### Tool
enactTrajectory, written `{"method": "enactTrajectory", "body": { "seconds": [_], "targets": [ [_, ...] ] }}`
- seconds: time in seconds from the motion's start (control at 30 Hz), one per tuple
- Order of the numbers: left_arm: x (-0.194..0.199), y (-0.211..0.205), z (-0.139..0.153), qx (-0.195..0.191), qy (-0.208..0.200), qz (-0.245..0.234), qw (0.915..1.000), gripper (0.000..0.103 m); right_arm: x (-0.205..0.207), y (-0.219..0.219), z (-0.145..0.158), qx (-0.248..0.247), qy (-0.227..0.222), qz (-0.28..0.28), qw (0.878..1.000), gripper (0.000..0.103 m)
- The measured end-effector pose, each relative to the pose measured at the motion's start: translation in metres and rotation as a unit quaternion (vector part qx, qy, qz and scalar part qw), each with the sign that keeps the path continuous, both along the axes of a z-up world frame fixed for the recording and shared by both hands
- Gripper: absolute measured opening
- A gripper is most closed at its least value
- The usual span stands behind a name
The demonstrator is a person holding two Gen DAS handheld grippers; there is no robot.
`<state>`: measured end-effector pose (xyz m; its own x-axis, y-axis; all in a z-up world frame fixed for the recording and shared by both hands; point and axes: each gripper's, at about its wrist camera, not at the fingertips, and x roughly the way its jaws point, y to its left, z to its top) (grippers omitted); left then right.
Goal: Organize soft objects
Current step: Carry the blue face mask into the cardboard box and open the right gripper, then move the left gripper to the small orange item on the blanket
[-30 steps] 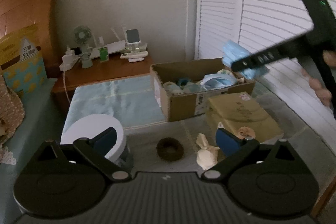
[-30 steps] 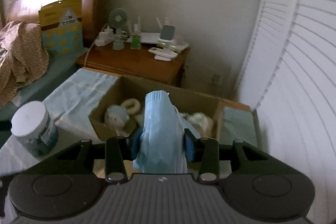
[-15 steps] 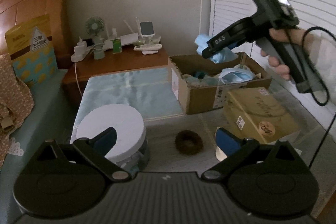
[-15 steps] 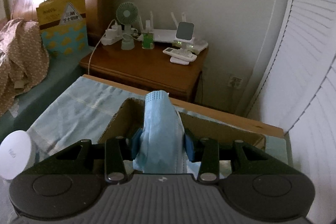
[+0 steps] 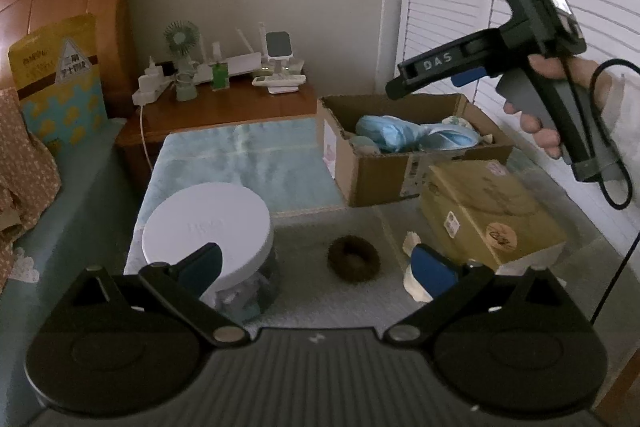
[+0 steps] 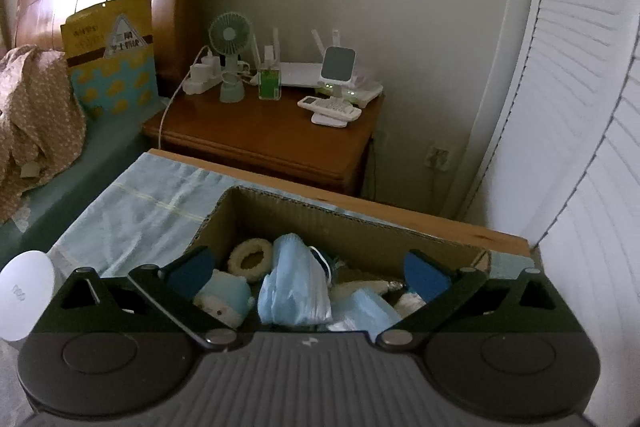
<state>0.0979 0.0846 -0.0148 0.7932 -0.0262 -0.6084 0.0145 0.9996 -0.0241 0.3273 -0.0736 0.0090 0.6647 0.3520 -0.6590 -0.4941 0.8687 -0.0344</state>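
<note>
While the right gripper (image 6: 308, 269) is hovering over the open brown cardboard box (image 6: 360, 233), its jaws have just been opening and are now standing spread with nothing between the blue pads. The crumpled light-blue face mask (image 6: 294, 283) is lying inside the box, beside a cream fluffy ring (image 6: 250, 259) at ten o'clock and a small pale-blue plush figure (image 6: 226, 297) at eight o'clock. In the left wrist view, white letters "DAS" are showing on the right gripper's dark arm. The left gripper (image 5: 316, 265) is also holding its jaws spread and empty, with a dark brown fuzzy ring (image 5: 354, 259) lying between them on the grey cloth. At two o'clock a sealed tan parcel (image 5: 492, 211) is bearing labels too small to read.
</note>
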Motion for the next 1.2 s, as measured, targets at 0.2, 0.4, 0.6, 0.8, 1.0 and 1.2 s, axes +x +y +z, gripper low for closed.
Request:
{"method": "enactTrajectory", "body": {
  "seconds": [0.2,0.4,0.6,0.8,1.0,1.2],
  "targets": [
    [-0.012,-0.001,0.003,-0.003,-0.006,-0.003,1.0000,0.100,-0.024,-0.006,0.012,0.001,-0.012,-0.002,1.000,0.103],
    [-0.025,0.000,0.007,-0.007,-0.012,-0.003,0.9999,0.101,-0.061,-0.015,0.027,0.006,-0.027,-0.003,1.000,0.103],
    [-0.043,-0.004,0.011,0.000,-0.021,-0.023,0.9995,0.101,-0.106,-0.029,0.034,0.015,-0.034,-0.009,0.999,0.103],
    [-0.058,-0.012,0.005,-0.004,-0.011,-0.050,0.9987,0.101,-0.152,-0.043,0.022,0.015,-0.029,-0.017,0.999,0.103],
    [-0.069,-0.024,-0.006,0.000,-0.001,-0.076,0.9971,0.101,-0.189,-0.062,0.002,0.013,-0.018,-0.032,0.999,0.103],
    [-0.075,-0.030,-0.023,-0.004,0.015,-0.090,0.9958,0.101,-0.210,-0.076,-0.024,0.015,0.004,-0.035,0.999,0.103]
  ]
}}
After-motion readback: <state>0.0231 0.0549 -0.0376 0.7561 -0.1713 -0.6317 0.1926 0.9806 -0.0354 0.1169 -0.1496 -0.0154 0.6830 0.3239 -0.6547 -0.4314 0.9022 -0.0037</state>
